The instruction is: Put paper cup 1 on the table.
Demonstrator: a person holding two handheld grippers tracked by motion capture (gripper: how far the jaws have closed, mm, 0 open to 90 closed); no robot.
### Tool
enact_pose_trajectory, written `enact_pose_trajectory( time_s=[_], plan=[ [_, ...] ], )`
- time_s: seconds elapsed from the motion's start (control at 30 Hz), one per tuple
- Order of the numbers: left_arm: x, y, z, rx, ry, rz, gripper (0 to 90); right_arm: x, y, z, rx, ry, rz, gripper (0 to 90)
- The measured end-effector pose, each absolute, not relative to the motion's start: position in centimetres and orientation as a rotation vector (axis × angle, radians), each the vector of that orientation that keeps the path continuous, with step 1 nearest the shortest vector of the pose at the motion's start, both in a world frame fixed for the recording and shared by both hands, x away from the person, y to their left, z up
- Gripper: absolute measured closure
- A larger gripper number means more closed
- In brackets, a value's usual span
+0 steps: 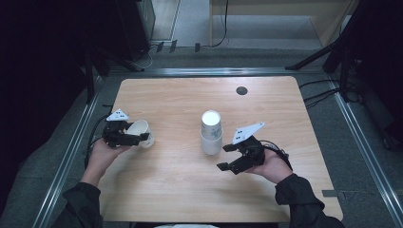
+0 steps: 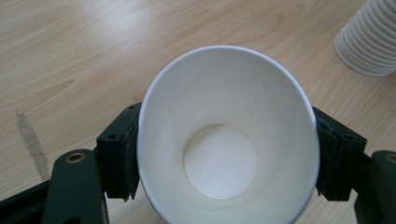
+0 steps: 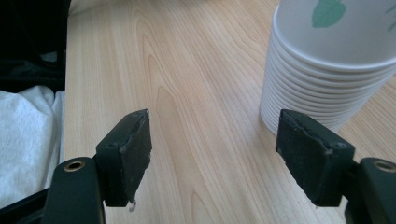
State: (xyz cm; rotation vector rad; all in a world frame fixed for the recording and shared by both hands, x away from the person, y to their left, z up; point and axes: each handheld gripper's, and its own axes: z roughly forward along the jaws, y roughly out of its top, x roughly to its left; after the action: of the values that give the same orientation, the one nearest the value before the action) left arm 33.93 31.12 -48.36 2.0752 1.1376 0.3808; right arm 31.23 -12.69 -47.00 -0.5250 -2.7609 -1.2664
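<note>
A single white paper cup (image 1: 139, 127) lies tilted on its side at the table's left, and my left gripper (image 1: 142, 137) is shut on it. In the left gripper view the cup (image 2: 224, 140) faces me mouth-first, its inside empty, with the pads (image 2: 122, 154) pressing on both sides of its wall. A stack of white paper cups with green leaf print (image 1: 211, 133) stands upside down near the table's middle. My right gripper (image 1: 224, 156) sits just right of that stack, open with nothing between its jaws. In the right gripper view the stack (image 3: 327, 60) rises beyond the right jaw of my right gripper (image 3: 219, 149).
The wooden table (image 1: 180, 190) has a round dark hole (image 1: 242, 90) near its far edge. The stack (image 2: 369, 42) shows at the upper right of the left gripper view. White cloth (image 3: 23, 140) lies past the table's edge in the right gripper view. Dark floor and metal rails surround the table.
</note>
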Motion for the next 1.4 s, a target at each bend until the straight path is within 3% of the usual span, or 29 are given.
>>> enact_pose_trajectory(
  time_s=[0.4,1.4],
  plan=[
    [34.7,31.6,-49.0,2.105,1.182,0.424,22.9,31.1,-13.2,-47.0,-0.552,-2.779,-1.264,27.5],
    [34.9,30.7,-49.3,2.154,1.165,0.312,12.9,31.3,-13.6,-46.6,-0.568,-2.789,-1.282,28.8]
  ],
)
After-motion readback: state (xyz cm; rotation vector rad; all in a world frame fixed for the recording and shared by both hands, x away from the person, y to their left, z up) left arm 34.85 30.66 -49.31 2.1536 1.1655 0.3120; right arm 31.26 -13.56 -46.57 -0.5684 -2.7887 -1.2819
